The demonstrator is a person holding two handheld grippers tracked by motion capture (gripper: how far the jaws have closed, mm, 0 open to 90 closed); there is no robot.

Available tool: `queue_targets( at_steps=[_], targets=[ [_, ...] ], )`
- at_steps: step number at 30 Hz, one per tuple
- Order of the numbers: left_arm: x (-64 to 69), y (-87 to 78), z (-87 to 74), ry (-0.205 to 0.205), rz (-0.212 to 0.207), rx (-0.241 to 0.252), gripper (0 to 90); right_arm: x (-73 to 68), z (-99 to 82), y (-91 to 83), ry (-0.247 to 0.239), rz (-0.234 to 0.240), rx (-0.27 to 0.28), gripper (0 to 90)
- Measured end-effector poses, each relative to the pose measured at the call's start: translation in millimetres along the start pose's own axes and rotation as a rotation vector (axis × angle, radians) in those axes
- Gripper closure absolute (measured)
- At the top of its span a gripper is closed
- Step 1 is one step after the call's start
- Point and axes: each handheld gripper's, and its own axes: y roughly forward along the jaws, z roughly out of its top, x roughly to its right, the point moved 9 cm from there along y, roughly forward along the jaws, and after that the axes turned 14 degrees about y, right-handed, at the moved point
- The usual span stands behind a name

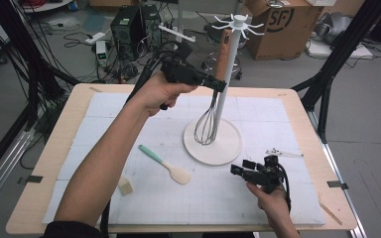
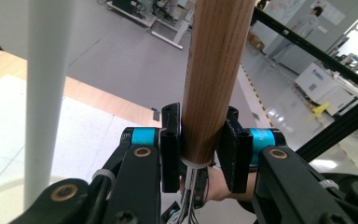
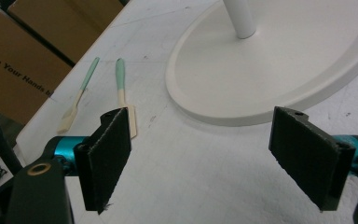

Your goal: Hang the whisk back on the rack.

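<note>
The left gripper [image 1: 220,85] has its jaws squeezed on the whisk's [image 1: 213,106] wooden handle, right beside the white stand's [image 1: 226,79] pole. The right gripper [image 1: 243,167] sits low on the desk [image 1: 49,148], jaws wide open.

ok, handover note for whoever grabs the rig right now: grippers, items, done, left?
Left gripper: shut on the whisk, pads on its wooden handle, held upright beside the rack pole, wires hanging over the rack base.
Right gripper: open, empty, low over the mat near the base.
Spatula: flat on the mat, left of the base. Small wooden block near the front left.
Done: whisk gripped and raised at the rack.
Left: probably hang the whisk on a top hook, then the spatula.
</note>
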Motion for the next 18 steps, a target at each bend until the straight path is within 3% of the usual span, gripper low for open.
queue_targets(
  at_steps=[10,13,18],
  targets=[
    [2.6,9.0,-0.1,-0.009,-0.050,-0.007,72.7,0.4,-0.6,-0.6,0.003,-0.005,0.000,19.7],
    [-0.1,9.2,-0.9,-0.030,-0.059,0.001,72.7,0.6,-0.3,-1.6,0.001,-0.008,0.004,19.6],
    [-5.3,6.7,0.0,-0.030,-0.045,0.017,72.6,1.1,-0.3,-2.9,0.000,-0.009,0.006,19.7]
  ],
)
